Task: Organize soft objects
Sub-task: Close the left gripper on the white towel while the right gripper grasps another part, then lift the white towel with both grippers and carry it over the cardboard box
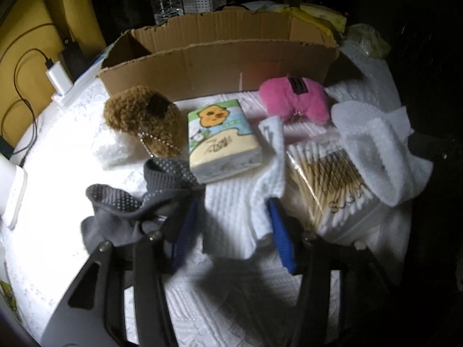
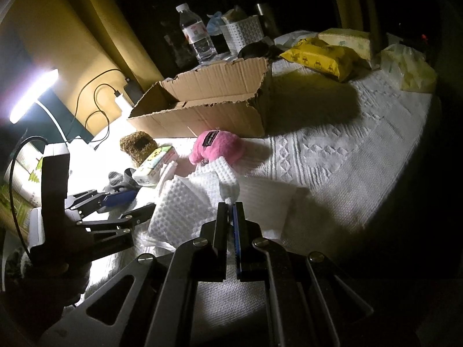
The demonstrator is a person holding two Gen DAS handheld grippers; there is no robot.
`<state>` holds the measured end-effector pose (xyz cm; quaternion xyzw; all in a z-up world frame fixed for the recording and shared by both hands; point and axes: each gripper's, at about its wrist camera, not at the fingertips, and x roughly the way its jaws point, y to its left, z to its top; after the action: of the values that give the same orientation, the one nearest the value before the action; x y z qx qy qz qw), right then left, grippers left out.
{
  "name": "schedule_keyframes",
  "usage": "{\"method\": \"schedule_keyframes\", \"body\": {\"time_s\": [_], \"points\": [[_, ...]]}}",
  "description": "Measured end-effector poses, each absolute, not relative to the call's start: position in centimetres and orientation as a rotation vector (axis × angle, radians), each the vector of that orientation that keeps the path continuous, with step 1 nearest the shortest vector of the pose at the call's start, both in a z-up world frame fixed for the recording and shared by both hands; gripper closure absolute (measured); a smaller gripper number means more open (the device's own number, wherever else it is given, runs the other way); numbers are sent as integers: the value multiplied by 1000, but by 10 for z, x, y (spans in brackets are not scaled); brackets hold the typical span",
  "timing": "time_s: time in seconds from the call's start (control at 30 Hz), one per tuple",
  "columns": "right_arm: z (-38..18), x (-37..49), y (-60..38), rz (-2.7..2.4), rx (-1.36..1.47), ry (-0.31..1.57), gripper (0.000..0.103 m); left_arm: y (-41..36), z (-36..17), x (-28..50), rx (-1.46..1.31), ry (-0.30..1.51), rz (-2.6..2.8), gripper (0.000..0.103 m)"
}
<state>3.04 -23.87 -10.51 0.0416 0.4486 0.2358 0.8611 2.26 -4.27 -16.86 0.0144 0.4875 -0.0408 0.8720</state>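
The right gripper is clamped on a corner of the white waffle-weave cloth, lifting it above the white textured table cover. The left gripper hangs spread wide with nothing between its fingers — a grey dotted sock lies by one fingertip, the cloth by the other. Behind, a pink plush pouch and a brown curly plush pouch rest before the open brown cardboard box.

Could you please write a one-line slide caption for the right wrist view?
Right claw shut on a white waffle cloth, with the pink plush and open cardboard box beyond.
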Motion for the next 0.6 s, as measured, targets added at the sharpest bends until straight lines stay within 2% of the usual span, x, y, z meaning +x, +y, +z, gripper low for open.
{"method": "schedule_keyframes", "body": {"time_s": [0.17,0.3,0.4,0.6], "points": [[-109,31,-237,505,90,950,99,-38,-170,21,14,1000,-114,53],[-110,32,-237,505,90,949,99,-41,-167,18,3,1001,-155,79],[-108,32,-238,502,91,943,99,-46,-165,15,12,999,-168,87],[-96,31,-239,502,85,912,99,-46,-148,6,-17,969,-182,88]]}}
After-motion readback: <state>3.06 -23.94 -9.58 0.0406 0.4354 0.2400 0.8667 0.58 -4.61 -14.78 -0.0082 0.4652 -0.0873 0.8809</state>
